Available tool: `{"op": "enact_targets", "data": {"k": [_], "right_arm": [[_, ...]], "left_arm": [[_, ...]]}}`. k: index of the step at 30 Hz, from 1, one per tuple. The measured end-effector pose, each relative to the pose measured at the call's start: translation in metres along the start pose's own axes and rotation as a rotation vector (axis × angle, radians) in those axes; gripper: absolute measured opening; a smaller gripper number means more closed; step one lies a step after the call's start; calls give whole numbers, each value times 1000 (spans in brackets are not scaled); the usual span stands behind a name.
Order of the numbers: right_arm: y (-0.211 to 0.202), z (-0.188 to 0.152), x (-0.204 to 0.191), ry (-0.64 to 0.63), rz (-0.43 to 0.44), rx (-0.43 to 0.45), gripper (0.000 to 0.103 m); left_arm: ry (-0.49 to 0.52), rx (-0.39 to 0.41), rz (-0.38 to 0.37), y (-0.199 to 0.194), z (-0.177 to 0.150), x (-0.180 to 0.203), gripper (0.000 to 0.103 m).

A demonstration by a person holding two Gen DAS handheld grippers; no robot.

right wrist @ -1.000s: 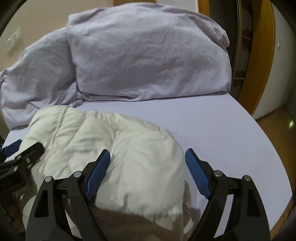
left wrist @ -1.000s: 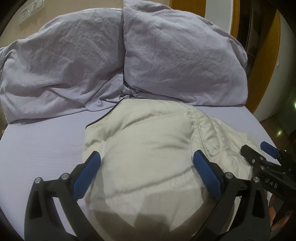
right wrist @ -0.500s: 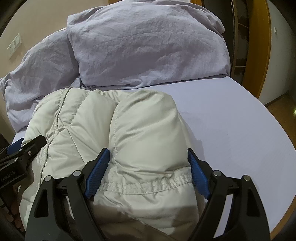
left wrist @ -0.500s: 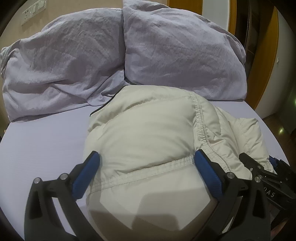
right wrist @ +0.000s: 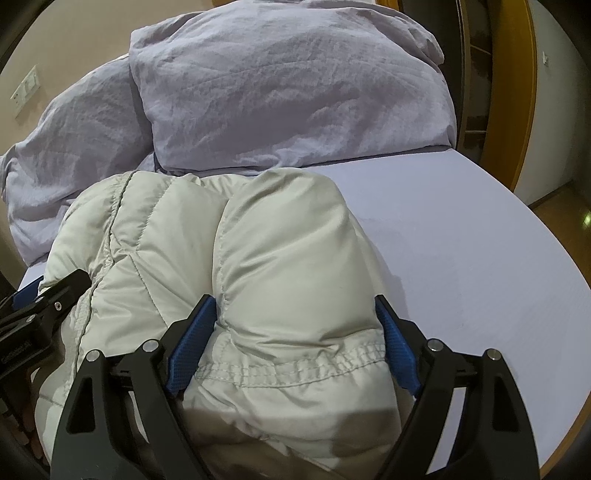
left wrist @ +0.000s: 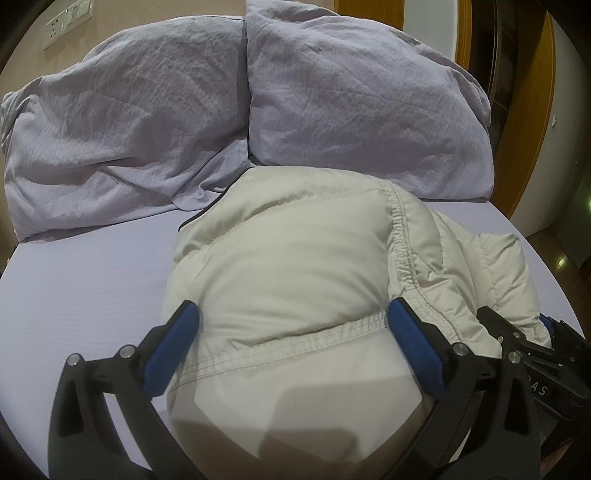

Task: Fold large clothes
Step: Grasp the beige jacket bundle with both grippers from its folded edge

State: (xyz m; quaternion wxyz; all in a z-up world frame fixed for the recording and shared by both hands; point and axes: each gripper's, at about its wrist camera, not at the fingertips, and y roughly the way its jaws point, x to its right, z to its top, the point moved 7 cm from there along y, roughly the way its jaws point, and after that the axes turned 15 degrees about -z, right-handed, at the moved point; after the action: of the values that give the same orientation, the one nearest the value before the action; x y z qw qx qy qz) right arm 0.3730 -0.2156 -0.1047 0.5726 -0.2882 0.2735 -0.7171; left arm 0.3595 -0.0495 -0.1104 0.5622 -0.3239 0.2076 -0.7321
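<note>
Both of our grippers are spread wide around bulky folds of the cream puffer jacket [left wrist: 295, 266], which lies bunched on the lilac bed sheet [left wrist: 85, 280] in front of the pillows. Our left gripper [left wrist: 291, 332] has its blue pads [left wrist: 415, 349] on either side of a padded fold with an elastic-stitched hem running across it; the fabric fills the gap and both pads sit against it, so we read this as a wide grasp on the jacket. Our right gripper [right wrist: 293, 332] stands the same way: its textured blue pads [right wrist: 190, 343] flank a puffy section with a gathered hem, cloth bulging between them and touching each pad, a wide hold on the jacket as well.

From the left wrist view, the right gripper's black frame [left wrist: 535, 354] shows at the lower right edge, just beside the jacket's far side. From the right wrist view, the left gripper's frame [right wrist: 44, 306] sits at the lower left, against the quilted panel.

Behind the jacket two wrinkled lilac pillows [left wrist: 354, 96] lean side by side, the jacket's far edge close to the seam between them. A dark trim line [left wrist: 201, 216] edges the jacket on its left side. A wall socket plate [left wrist: 66, 20] sits on the beige wall, and an orange wooden door frame [right wrist: 513, 85] stands to the right of the bed.
</note>
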Motion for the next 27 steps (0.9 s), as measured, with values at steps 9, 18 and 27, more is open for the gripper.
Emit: {"op": "enact_targets", "data": {"k": [9, 18, 27], "right_arm": [[2, -1, 2, 11, 5, -8, 88], [3, -2, 2, 22, 13, -19, 88], [5, -2, 3, 39, 24, -36, 90]], "left_arm": [[1, 1, 2, 1, -1, -1, 101], [2, 0, 2, 0, 0, 0, 101], [3, 0, 4, 0, 0, -1, 101]]}}
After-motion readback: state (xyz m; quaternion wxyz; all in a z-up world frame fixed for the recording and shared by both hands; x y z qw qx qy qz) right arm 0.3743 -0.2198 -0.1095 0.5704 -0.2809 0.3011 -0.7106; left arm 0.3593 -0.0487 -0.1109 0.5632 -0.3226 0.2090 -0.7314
